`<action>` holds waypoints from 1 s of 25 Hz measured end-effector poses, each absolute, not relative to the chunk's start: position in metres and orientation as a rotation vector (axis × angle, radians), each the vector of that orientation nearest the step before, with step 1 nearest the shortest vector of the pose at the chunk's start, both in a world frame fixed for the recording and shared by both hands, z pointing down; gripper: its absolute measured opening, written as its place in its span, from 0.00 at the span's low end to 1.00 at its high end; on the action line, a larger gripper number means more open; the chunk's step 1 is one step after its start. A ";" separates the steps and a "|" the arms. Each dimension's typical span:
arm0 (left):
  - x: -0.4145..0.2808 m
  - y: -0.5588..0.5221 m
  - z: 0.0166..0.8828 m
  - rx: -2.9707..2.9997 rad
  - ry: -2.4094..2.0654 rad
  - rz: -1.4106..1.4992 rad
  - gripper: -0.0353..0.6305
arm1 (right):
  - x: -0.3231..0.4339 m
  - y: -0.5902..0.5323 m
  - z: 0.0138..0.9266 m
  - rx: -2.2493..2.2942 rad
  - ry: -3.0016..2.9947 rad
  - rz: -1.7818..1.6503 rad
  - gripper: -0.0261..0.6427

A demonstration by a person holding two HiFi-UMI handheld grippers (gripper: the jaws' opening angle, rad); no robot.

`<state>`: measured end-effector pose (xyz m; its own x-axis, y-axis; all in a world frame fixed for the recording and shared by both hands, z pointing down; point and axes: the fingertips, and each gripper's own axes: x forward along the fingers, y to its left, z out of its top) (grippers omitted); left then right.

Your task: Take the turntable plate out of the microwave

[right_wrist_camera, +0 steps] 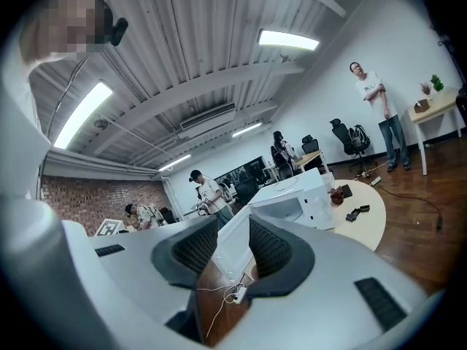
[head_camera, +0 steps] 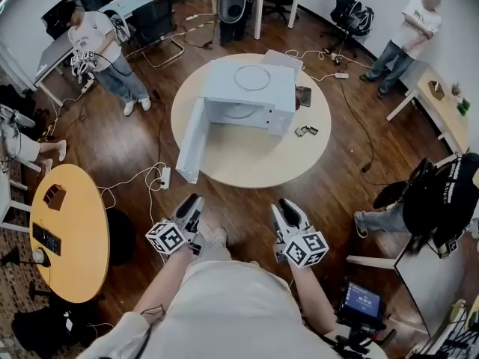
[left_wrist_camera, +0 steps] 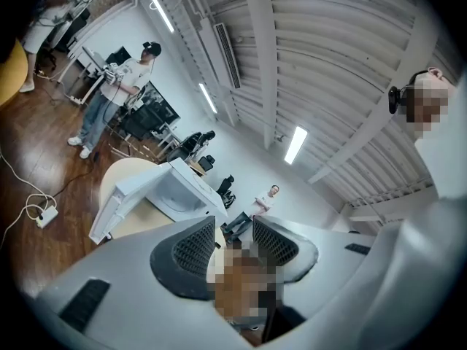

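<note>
Head view looks steeply down; both gripper views face the microwave.

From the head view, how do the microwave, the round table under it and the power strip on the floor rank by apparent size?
Largest to smallest:
1. round table
2. microwave
3. power strip, far smaller than either

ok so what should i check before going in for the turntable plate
1. microwave door open: ok
2. left gripper empty, jaws apart: ok
3. right gripper empty, jaws apart: ok
4. grippers within reach of the cavity: not ok, both short of the table
5. turntable plate sitting inside: cannot tell, cavity too dim
</note>
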<state>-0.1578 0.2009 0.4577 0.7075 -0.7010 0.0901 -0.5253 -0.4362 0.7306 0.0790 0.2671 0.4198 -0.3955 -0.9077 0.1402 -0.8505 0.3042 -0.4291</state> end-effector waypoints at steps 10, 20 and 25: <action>-0.173 0.145 0.459 2.148 -0.877 -0.270 0.30 | 0.056 0.218 0.421 -1.698 2.401 -0.674 0.22; -0.180 0.094 0.462 2.197 -0.811 -0.212 0.30 | 0.037 0.174 0.426 -1.756 2.351 -0.684 0.22; -0.179 0.070 0.464 2.225 -0.762 -0.186 0.30 | 0.031 0.153 0.426 -1.791 2.322 -0.673 0.22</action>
<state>-0.1787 0.0700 0.4638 0.8112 -0.5760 0.1009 -0.4651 -0.5309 0.7084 0.0309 0.1526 0.4263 -0.2857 -0.9444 0.1627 -0.8851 0.1950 -0.4226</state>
